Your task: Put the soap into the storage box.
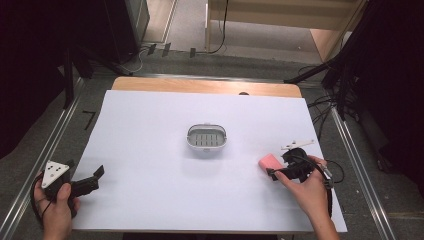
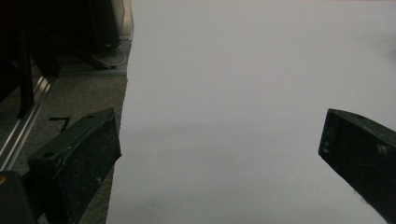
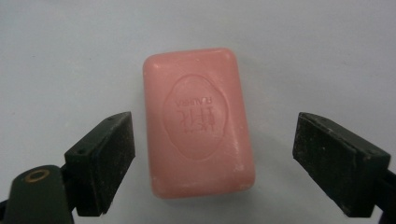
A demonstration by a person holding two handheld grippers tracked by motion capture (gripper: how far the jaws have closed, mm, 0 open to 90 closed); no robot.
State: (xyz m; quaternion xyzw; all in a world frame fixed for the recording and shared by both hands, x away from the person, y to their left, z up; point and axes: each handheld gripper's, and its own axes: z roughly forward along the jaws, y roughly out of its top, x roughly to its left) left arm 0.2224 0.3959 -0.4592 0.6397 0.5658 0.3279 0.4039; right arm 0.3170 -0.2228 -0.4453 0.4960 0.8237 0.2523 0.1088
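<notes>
A pink bar of soap (image 1: 270, 162) lies flat on the white table sheet at the right. My right gripper (image 1: 278, 165) is open and sits right at the soap. In the right gripper view the soap (image 3: 198, 122) lies between the two spread jaws, with a gap on each side. A grey soap dish (image 1: 206, 137) with a slotted floor stands empty at the table's middle. Near the front left corner my left gripper (image 1: 96, 176) is open over bare sheet. The left gripper view shows its jaws wide apart with nothing between them (image 2: 219, 149).
The white sheet (image 1: 150, 150) covers most of the wooden table. A small white part (image 1: 297, 145) lies just beyond the right gripper. Metal rails run along both table sides. Cables lie on the floor at the right and behind the table.
</notes>
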